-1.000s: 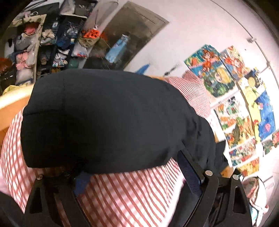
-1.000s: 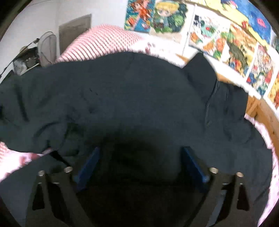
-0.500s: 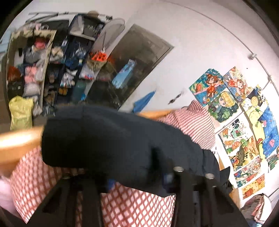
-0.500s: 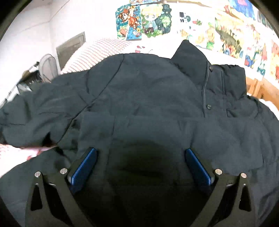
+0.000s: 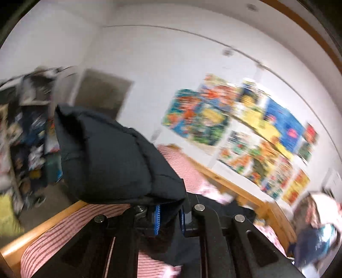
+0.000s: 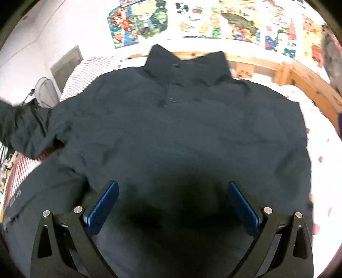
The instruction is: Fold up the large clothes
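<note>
jacket (image 6: 181,119) flat on bed (image 6: 320,136), collar toward headboard (image 6: 267,62) | posters (image 6: 213,19) on wall behind headboard | sleeve (image 5: 111,156) raised over bed's left edge

The left tool (image 5: 168,216) is closed down tight, its two blue-padded fingers (image 5: 157,218) nearly meeting, with a fold of the dark jacket (image 5: 111,158) pinched between them and standing up above the tips. It is raised and tilted, its view swinging across the room in a blur. The right tool (image 6: 173,203) is spread wide, its blue pads (image 6: 102,205) far apart and nothing between them. It hangs just over the front of the jacket (image 6: 171,119), pointing along the garment toward the collar, with both black finger frames level.
</note>
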The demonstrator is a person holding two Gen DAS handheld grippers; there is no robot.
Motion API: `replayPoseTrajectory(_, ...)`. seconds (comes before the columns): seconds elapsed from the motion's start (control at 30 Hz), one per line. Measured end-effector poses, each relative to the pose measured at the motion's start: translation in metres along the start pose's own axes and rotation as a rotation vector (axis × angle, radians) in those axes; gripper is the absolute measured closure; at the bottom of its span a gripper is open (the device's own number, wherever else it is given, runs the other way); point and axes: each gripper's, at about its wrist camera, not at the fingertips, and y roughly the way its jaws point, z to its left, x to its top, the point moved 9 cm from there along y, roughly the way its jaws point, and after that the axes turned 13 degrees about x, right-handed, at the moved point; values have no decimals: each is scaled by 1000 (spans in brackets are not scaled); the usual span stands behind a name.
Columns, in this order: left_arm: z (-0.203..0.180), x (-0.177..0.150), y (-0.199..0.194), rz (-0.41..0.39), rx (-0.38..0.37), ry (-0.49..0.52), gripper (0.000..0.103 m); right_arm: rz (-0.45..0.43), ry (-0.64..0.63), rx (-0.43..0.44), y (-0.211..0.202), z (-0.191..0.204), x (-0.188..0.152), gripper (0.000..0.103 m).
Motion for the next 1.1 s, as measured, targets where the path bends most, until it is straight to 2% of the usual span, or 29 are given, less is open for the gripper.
replayPoseTrajectory(0.1,-60,1,-14,-11,-100,103,90,4,-5,-46,-18,-27,-8,3)
replayPoseTrajectory(0.23,-144,-21,-32,13,-239,255,90,-34,22,-86,-42,-62,-11,3)
replayPoseTrajectory(0.33,-199,-53,-36,70,-306,403,90,-75,56,-110,-55,-81,-12,3)
replayPoseTrajectory(0.43,-238,-90,-38,108,-357,519,90,-116,75,-120,-61,-94,-12,3)
replayPoseTrajectory(0.53,-267,-134,-34,175,-410,589,90,-135,105,-111,-63,-106,-13,3)
replayPoseTrajectory(0.7,-289,-203,-15,375,-482,599,90,-130,145,-99,-67,-125,-22,3)
replayPoseTrajectory(0.73,-293,-223,-5,429,-482,603,90,-134,159,-92,-69,-131,-23,3)
replayPoseTrajectory(0.9,-294,-286,20,568,-456,634,90,-181,228,-65,-79,-149,-25,3)
replayPoseTrajectory(0.97,-293,-302,29,612,-445,635,90,-203,255,-31,-79,-152,-25,3)
replayPoseTrajectory(1.1,-283,-330,38,706,-422,612,90,-238,331,110,-70,-150,-23,3)
